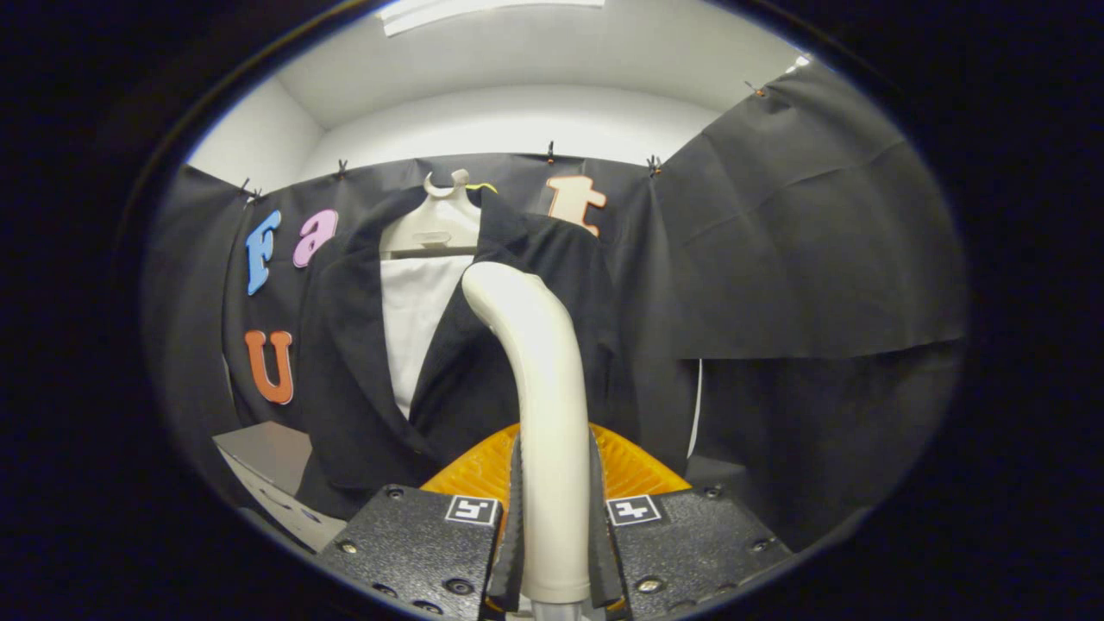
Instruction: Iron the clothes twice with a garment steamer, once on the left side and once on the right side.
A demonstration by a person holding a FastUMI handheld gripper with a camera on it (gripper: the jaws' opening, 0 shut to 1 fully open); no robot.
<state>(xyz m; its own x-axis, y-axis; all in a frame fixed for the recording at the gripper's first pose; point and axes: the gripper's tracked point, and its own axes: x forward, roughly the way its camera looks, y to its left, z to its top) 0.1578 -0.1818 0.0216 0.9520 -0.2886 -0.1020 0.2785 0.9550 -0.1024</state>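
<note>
Your gripper (552,517) clamps both fingers on the garment steamer (539,388), smooth semi-gloss plastic at frame centre. Behind it you see the matt dark cloth jacket (345,345) on a smooth plastic hanger (435,226). Upper right, the wall cloth (802,259) is matt, creased.

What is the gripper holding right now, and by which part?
The gripper is shut on the garment steamer, clamping its handle low down.

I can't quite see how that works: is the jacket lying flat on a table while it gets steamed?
No, the dark jacket hangs on a hanger against the booth wall, beyond the steamer gripped between the gripper fingers.
</note>
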